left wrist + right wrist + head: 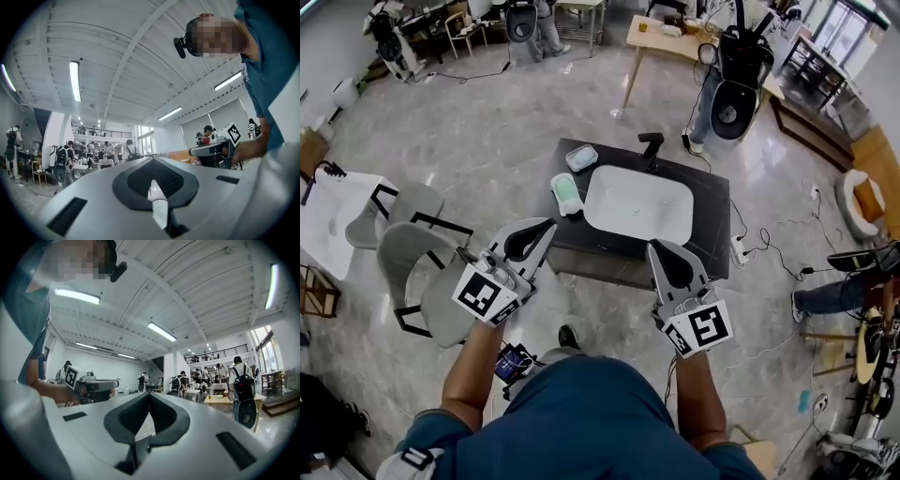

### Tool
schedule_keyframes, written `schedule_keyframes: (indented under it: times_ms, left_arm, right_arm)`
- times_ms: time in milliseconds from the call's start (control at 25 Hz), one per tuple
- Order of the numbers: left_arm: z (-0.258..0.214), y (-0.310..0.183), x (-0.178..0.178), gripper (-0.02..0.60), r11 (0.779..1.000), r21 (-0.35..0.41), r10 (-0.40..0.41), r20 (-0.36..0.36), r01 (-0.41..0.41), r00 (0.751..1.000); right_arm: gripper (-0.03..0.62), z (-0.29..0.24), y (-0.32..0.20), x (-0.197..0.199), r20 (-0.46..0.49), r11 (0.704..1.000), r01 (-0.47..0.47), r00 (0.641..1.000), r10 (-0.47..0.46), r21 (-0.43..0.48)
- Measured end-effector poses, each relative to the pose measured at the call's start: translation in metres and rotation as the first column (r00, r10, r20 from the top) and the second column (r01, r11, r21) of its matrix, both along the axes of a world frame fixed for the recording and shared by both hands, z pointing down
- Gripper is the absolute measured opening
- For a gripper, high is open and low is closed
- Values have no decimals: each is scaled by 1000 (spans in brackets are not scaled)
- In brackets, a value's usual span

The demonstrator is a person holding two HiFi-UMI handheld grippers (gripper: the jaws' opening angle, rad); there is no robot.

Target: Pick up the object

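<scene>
While my left tongs (550, 226) and right tongs (654, 247), both closed on nothing, hang short of the dark worktop (712, 202), the pale green object (567, 194) lies there beside the white basin (637, 203). Approach step, as I judge it; next, one pair must open and reach it.

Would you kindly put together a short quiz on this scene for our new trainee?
1. True or false: the left gripper and the right gripper both have shut, empty fingers.
2. Which lies nearer the left gripper: A, the pale green object, or B, the clear container?
3. Fill in: the white basin rests on a dark ___.
Key: 1 true; 2 A; 3 table.
</scene>
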State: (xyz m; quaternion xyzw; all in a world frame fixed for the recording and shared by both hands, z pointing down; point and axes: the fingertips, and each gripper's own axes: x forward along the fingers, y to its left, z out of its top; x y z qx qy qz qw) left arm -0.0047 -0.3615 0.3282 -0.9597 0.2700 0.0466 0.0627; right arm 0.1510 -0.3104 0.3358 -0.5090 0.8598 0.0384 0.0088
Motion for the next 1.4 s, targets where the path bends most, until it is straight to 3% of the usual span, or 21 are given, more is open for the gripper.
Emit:
schedule_keyframes:
  times_ms: [320,600,1000,1200,1400]
  left_arm:
    - [18,-61,-21,5,999,-25,28,-18,-28,999]
    - [32,-100,-25,5,998,-66,16,-28,-17,999]
    - [65,-165,-2,5,987,-153,-56,2,56,998]
    - [95,-199,18,5,965,-250,-85,-2,82,996]
    - [136,-225,33,6,938,-325,-101,67,117,993]
  right_arm:
    - [14,10,-51,-19,-12,999,-50,999,50,-15]
    - [14,17,-88,-26,-24,998,-38,999,37,-41]
    - [14,31,-157,3,-8,998,30,999,-31,-62]
    - [14,40,-190,26,10,994,83,997,-83,-68]
    - [14,48,-216,47,23,990,123,992,-121,-75]
